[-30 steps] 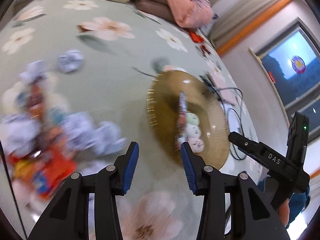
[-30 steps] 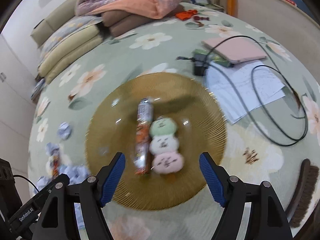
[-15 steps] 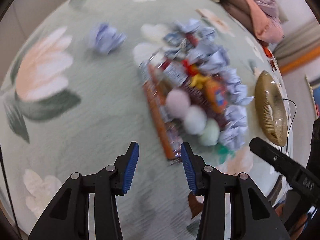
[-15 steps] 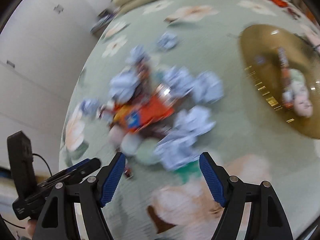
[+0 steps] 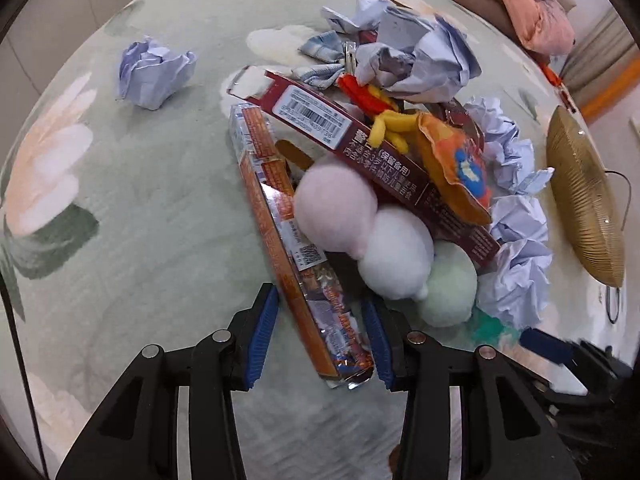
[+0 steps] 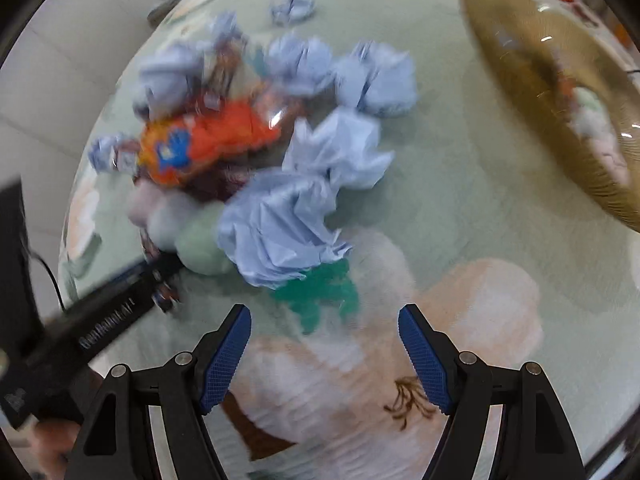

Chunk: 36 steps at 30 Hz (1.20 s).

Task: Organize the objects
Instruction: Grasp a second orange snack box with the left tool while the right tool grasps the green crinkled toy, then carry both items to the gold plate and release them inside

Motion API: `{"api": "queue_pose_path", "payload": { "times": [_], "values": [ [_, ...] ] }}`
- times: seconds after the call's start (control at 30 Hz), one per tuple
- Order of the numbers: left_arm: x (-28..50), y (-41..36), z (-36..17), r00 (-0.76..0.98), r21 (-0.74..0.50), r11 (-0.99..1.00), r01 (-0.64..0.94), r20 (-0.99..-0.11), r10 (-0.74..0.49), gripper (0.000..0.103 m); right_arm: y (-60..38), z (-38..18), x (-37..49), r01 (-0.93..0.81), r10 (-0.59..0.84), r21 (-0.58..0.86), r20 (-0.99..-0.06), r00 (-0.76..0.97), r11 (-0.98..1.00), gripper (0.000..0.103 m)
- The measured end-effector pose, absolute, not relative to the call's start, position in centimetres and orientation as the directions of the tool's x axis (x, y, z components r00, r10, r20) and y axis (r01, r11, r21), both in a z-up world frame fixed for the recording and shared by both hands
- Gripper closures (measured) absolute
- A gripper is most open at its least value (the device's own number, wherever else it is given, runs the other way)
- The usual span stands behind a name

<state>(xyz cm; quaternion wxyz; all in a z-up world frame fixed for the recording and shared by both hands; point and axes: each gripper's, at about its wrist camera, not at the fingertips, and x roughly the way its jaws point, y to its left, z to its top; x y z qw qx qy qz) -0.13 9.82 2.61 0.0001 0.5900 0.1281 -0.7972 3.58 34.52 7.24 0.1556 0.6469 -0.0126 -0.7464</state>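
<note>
A pile lies on the floral green cloth: a long orange snack packet (image 5: pixel 288 240), a three-ball plush dango (image 5: pixel 376 236), a dark red box (image 5: pixel 360 144), an orange bag (image 5: pixel 460 164) and several crumpled blue paper balls (image 5: pixel 516 264). My left gripper (image 5: pixel 320 336) is open, its fingers on either side of the near end of the snack packet. My right gripper (image 6: pixel 324 354) is open and empty, just short of a crumpled paper ball (image 6: pixel 280 224). The gold plate (image 6: pixel 552 96) at the upper right holds another plush and packet.
A lone paper ball (image 5: pixel 154 72) lies apart at the left. The gold plate (image 5: pixel 584 200) sits right of the pile. Folded bedding (image 5: pixel 532 8) is at the far edge. A teal scrap (image 6: pixel 320 292) lies by the paper balls.
Both grippers swung from the gold plate to the pile. My left gripper has closed in until the snack packet's end lies between its open fingers. The right view is still blurred from moving.
</note>
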Motion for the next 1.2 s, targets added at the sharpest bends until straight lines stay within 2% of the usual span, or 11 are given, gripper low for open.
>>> {"api": "queue_pose_path", "payload": {
  "times": [0.1, 0.23, 0.33, 0.37, 0.4, 0.43, 0.63, 0.67, 0.73, 1.03, 1.2],
  "values": [
    [1.3, 7.0, 2.6, -0.278, -0.219, -0.959, 0.179, -0.947, 0.164, 0.08, 33.7, 6.4, 2.9, 0.262, -0.27, 0.234, -0.957, -0.109, -0.936, 0.028],
    [3.2, 2.9, 1.8, -0.279, -0.329, -0.921, 0.211, -0.923, 0.266, 0.08, 32.9, 6.2, 2.3, 0.259, -0.311, 0.271, -0.942, -0.128, -0.927, 0.029],
    [2.9, 2.3, 1.7, -0.266, -0.371, -0.901, 0.224, -0.913, 0.309, 0.078, 33.2, 5.5, 2.6, 0.239, -0.277, 0.236, -0.949, -0.151, -0.942, 0.042],
    [2.7, 2.7, 1.8, -0.267, -0.363, -0.907, 0.212, -0.915, 0.303, 0.074, 33.5, 5.5, 2.7, 0.231, -0.282, 0.242, -0.946, -0.162, -0.943, 0.046],
    [2.5, 3.2, 1.9, -0.272, -0.356, -0.914, 0.197, -0.915, 0.298, 0.065, 33.7, 5.6, 2.8, 0.222, -0.283, 0.243, -0.944, -0.168, -0.944, 0.05],
    [2.1, 3.6, 2.1, -0.278, -0.348, -0.918, 0.19, -0.916, 0.289, 0.065, 34.2, 5.6, 2.9, 0.208, -0.276, 0.238, -0.944, -0.178, -0.949, 0.055],
    [1.0, 4.7, 2.3, -0.314, -0.248, -0.949, 0.193, -0.932, 0.18, 0.066, 36.1, 5.7, 4.1, 0.166, -0.312, 0.288, -0.939, -0.146, -0.943, 0.055],
    [1.3, 4.8, 2.4, -0.317, -0.23, -0.955, 0.189, -0.934, 0.162, 0.069, 36.3, 5.8, 4.7, 0.167, -0.311, 0.287, -0.94, -0.141, -0.943, 0.055],
    [1.7, 4.7, 2.4, -0.322, -0.211, -0.96, 0.184, -0.936, 0.144, 0.083, 37.0, 6.1, 5.5, 0.17, -0.32, 0.297, -0.939, -0.127, -0.94, 0.055],
    [5.6, 4.6, 6.8, -0.314, -0.315, -0.938, 0.144, -0.913, 0.258, 0.083, 37.1, 9.2, 10.2, 0.195, -0.388, 0.364, -0.915, -0.106, -0.911, 0.055],
    [3.6, 8.7, 11.6, -0.396, -0.371, -0.928, 0.021, -0.856, 0.333, 0.083, 39.0, 13.7, 8.1, 0.21, -0.369, 0.328, -0.907, -0.204, -0.921, 0.055]
  ]
}}
